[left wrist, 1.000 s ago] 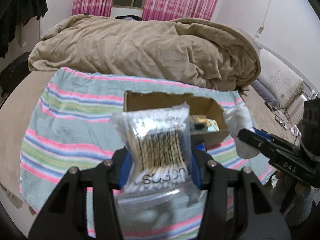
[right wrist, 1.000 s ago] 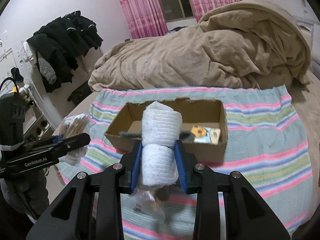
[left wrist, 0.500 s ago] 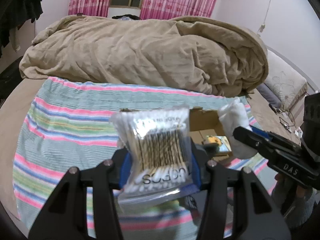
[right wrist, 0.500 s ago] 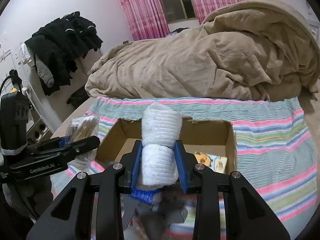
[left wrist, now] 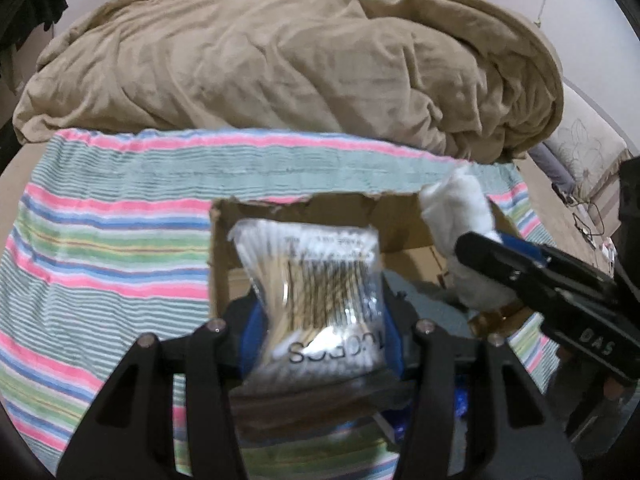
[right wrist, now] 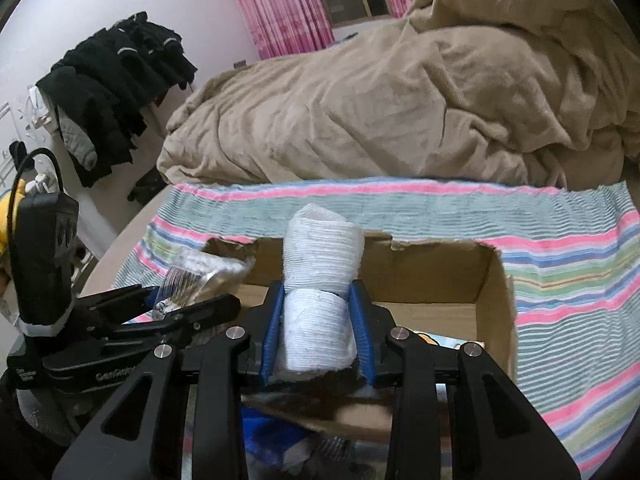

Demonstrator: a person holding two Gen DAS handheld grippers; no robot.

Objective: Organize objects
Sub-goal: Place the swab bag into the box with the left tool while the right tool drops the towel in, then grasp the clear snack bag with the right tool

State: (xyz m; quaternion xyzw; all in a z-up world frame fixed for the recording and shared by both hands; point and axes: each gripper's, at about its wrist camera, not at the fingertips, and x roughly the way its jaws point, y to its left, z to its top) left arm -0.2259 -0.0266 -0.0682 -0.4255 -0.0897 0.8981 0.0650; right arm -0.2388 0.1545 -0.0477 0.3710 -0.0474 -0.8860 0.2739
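My left gripper [left wrist: 316, 320] is shut on a clear bag of cotton swabs [left wrist: 312, 280] and holds it over the left part of an open cardboard box [left wrist: 218, 264]. My right gripper [right wrist: 318, 320] is shut on a white stack of cotton pads in plastic [right wrist: 320, 272] and holds it over the same box [right wrist: 494, 280]. The pads [left wrist: 460, 216] and right gripper also show at the right of the left wrist view; the swab bag [right wrist: 196, 276] and left gripper show at the left of the right wrist view. Items inside the box are mostly hidden.
The box sits on a striped towel [left wrist: 100, 248] spread on a bed. A heaped tan duvet [left wrist: 280, 64] lies behind it. Dark clothes [right wrist: 116, 80] hang at the left wall. Pink curtains [right wrist: 280, 8] cover the window.
Both grippers have moved forward and down with their loads and now hang over the box. The box fills more of both views.
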